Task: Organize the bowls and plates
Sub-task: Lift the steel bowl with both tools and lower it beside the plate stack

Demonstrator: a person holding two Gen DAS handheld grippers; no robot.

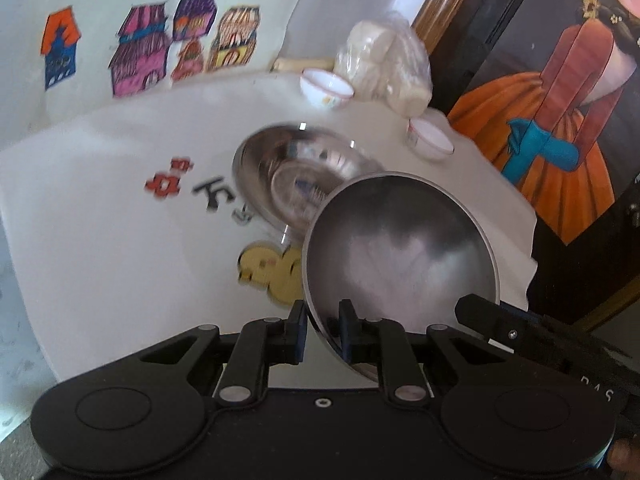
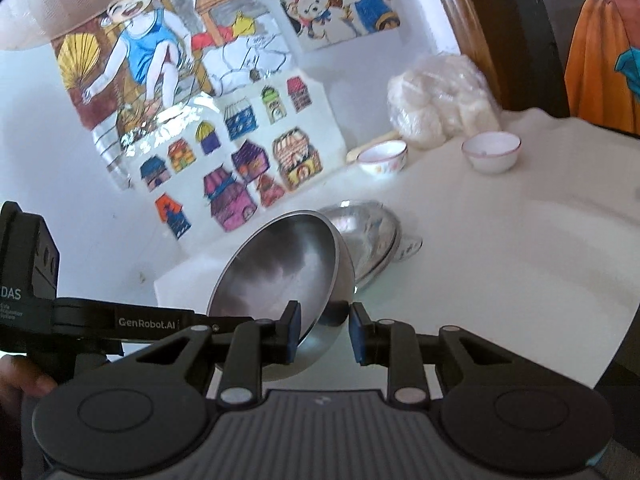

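Note:
My left gripper [image 1: 323, 330] is shut on the rim of a matte steel bowl [image 1: 400, 248] and holds it tilted above the table. The same bowl shows in the right wrist view [image 2: 280, 268], with my right gripper [image 2: 325, 334] around its lower rim, jaws open and a gap on the right side. A shiny steel bowl [image 1: 296, 172] lies on the white table [image 1: 100, 240] behind the held one; it also shows in the right wrist view [image 2: 368, 236]. Two small white ceramic bowls [image 1: 326, 88] [image 1: 430, 138] stand farther back.
A plastic bag of white stuff [image 1: 384, 64] sits at the table's far corner by a wooden frame. Children's drawings [image 2: 224, 128] cover the wall behind. A painting [image 1: 560, 120] stands right of the table. The small bowls show in the right wrist view [image 2: 382, 156] [image 2: 492, 152].

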